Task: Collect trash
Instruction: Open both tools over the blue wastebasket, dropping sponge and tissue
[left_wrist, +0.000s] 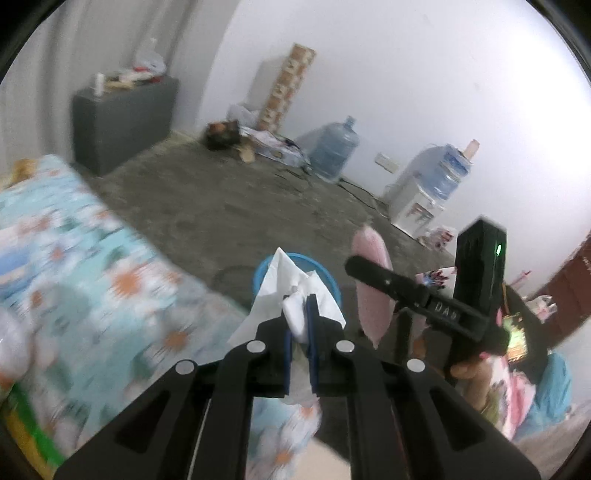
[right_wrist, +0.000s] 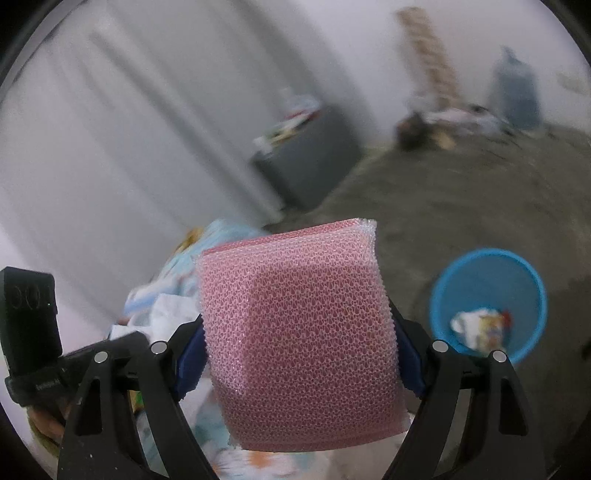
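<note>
Our left gripper (left_wrist: 300, 314) pinches crumpled white tissue (left_wrist: 291, 295), our right gripper (right_wrist: 299, 354) clamps a pink mesh sponge (right_wrist: 295, 332); released early, either could miss the round blue plastic bin (right_wrist: 487, 258).

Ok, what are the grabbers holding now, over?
Left gripper shut on white tissue. Right gripper shut on pink sponge. Blue bin on floor, trash inside, nothing blocking.
</note>
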